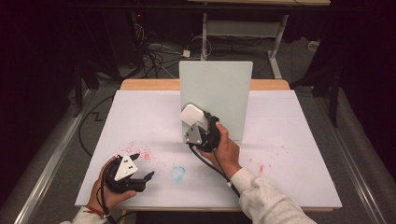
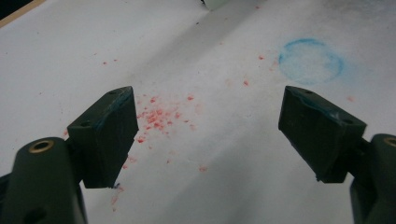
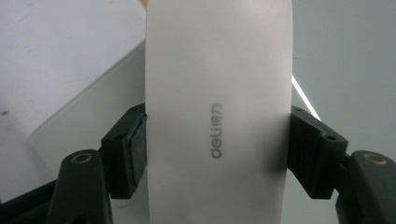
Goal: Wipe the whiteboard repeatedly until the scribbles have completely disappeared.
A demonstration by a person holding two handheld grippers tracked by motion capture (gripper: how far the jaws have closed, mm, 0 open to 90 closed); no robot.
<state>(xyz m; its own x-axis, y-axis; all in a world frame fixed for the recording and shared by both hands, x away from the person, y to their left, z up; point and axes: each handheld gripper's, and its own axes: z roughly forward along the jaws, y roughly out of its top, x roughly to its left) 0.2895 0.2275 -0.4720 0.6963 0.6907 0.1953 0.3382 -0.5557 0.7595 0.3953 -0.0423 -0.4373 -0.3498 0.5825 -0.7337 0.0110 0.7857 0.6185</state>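
Note:
A pale green-white board (image 1: pixel 224 93) stands upright at the middle back of the table. A person's right hand holds my right gripper (image 1: pixel 198 122) at the board's lower left, shut on a white rounded eraser (image 1: pixel 192 115). In the right gripper view the eraser (image 3: pixel 217 93), marked "deli", sits clamped between both jaws of the right gripper (image 3: pixel 217 144), with the board (image 3: pixel 345 56) close behind it. My left gripper (image 1: pixel 143 165) rests low near the table's front left, open. In its own view the left gripper (image 2: pixel 208 100) has nothing between its jaws.
A white sheet (image 1: pixel 140 116) covers the table. It carries red specks (image 1: pixel 144 154) by the left gripper, more at the right (image 1: pixel 261 167), and a faint blue ring (image 1: pixel 178 172), also seen as red specks (image 2: pixel 156 116) and blue ring (image 2: pixel 310 60). Cables and table legs lie on the floor behind.

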